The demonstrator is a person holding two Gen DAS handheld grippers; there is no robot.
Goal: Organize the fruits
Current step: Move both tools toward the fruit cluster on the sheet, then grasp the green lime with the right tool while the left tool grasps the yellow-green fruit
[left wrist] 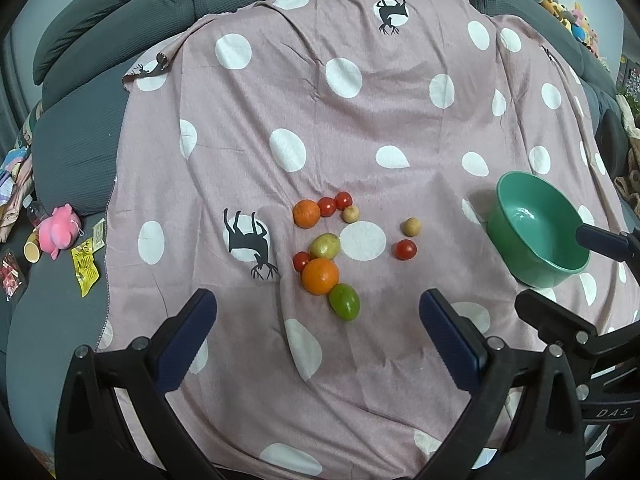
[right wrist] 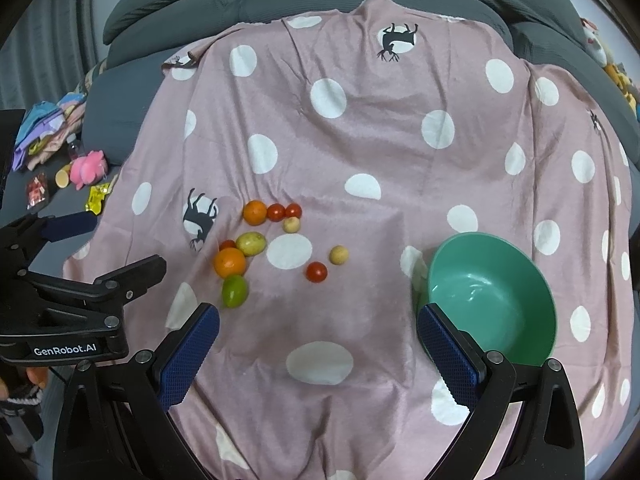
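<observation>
Round, glossy fruits (left wrist: 320,276) are clustering on a soft dotted blanket (left wrist: 360,128); a smooth green bowl (right wrist: 494,296) is sitting at 3 o'clock. Both the left hand-held gripper (left wrist: 318,320) and right hand-held gripper (right wrist: 318,330) are hovering spread, empty.

We are holding our left gripper (left wrist: 318,336) low with jaws spread wide, our right gripper (right wrist: 318,344) beside it, jaws likewise parted, both pointing forward, both gripping nothing

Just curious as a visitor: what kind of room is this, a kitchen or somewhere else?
Probably a living room at home, not a kitchen: the fruit lies on a spotted pink blanket spread over a grey sofa, with plush toys piled alongside.
</observation>
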